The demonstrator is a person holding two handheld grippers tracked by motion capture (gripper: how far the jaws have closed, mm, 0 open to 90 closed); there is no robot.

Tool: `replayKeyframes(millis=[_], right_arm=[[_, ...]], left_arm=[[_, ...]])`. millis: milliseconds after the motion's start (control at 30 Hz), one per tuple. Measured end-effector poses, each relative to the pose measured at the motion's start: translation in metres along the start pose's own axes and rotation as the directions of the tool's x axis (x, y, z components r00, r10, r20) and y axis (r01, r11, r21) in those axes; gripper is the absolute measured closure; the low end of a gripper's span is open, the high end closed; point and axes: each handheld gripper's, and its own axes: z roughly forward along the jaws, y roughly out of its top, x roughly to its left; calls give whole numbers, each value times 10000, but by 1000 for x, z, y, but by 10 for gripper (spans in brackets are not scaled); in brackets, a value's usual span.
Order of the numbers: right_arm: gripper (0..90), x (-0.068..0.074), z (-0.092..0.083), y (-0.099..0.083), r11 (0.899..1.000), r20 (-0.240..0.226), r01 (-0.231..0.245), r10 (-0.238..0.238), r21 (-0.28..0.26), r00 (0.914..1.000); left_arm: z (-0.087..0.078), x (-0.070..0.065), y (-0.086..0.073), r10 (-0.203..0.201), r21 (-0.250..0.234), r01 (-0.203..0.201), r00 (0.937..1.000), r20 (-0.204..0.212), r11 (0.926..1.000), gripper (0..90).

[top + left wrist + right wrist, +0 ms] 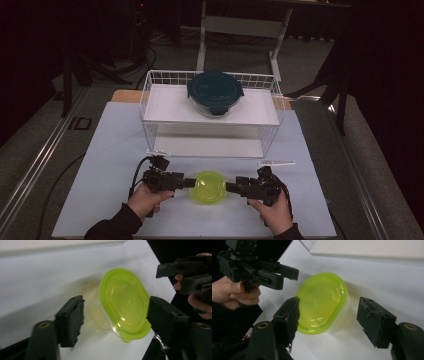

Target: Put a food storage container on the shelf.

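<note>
Flanking the green-lidded container (pixel 209 187) from left and right, the left gripper (pixel 189 183) and right gripper (pixel 230 187) keep jaws spread around it, not yet pinching.

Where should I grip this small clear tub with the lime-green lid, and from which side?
Grip the small clear tub with the lime-green lid at its lid rim, one gripper from each side, level with the table: it stands upright, and the rim overhangs the smooth clear wall.

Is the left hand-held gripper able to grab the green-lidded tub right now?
Probably yes. The left hand-held gripper already has its jaws on either side of the green-lidded tub, and nothing stands between them.
</note>
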Motion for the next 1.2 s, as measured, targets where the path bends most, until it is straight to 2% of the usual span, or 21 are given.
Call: replayKeyframes(millis=[100, 133, 167, 200, 233, 300, 433, 500, 533, 733, 800, 933, 967, 1133, 1200], right_arm=[[440, -5, 7, -2, 9981, 82, -515, 513, 348, 9987], [440, -5, 7, -2, 9981, 82, -515, 513, 348, 9987], [496, -8, 12, -3, 9944, 95, -925, 921, 517, 9957], [496, -8, 12, -3, 9944, 95, -925, 921, 517, 9957], [516, -10, 16, -3, 9907, 208, -1214, 1203, 622, 9925], [519, -10, 17, -3, 9893, 237, -1281, 1267, 699, 9917], [564, -13, 27, -5, 9804, 421, -1695, 1661, 999, 9852], [577, -14, 28, -5, 9790, 455, -1744, 1705, 1054, 9843], [627, -16, 31, -6, 9756, 301, -1940, 1919, 1025, 9809], [734, -12, 32, -5, 9711, 198, -2105, 2096, 1127, 9776], [741, -11, 32, -6, 9700, 151, -2141, 2138, 1152, 9768], [750, -10, 31, -6, 9679, 72, -2206, 2213, 1203, 9752], [765, -10, 31, -8, 9681, 7, -2243, 2256, 1117, 9742], [785, -6, 30, -8, 9736, 136, -2076, 2073, 948, 9782], [800, -4, 29, -8, 9761, 186, -1945, 1937, 968, 9809]], left_arm=[[4, 3, -1, -322, 133, 321, 9994, 80, 9994, 418], [4, 3, -1, -322, 133, 321, 9994, 80, 9994, 449], [5, 4, -2, -417, 274, 413, 9990, 141, 9988, 485], [6, 4, -3, -499, 318, 492, 9986, 200, 9983, 485], [8, 6, -5, -558, 453, 547, 9982, 229, 9975, 532], [8, 7, -5, -620, 480, 610, 9979, 209, 9970, 559], [10, 10, -6, -893, 589, 866, 9950, 438, 9945, 626], [10, 11, -7, -889, 601, 862, 9951, 432, 9945, 681], [10, 12, -8, -969, 626, 928, 9931, 663, 9937, 688], [11, 13, -10, -1284, 554, 1240, 9881, 842, 9907, 732], [11, 12, -11, -1318, 520, 1276, 9875, 868, 9905, 744], [11, 11, -12, -1282, 540, 1238, 9880, 861, 9908, 752], [10, 9, -13, -1172, 627, 1122, 9896, 828, 9917, 756], [9, 5, -15, -1291, 716, 1230, 9878, 866, 9898, 785], [3, -3, -13, -1017, 492, 986, 9927, 652, 9939, 817]])
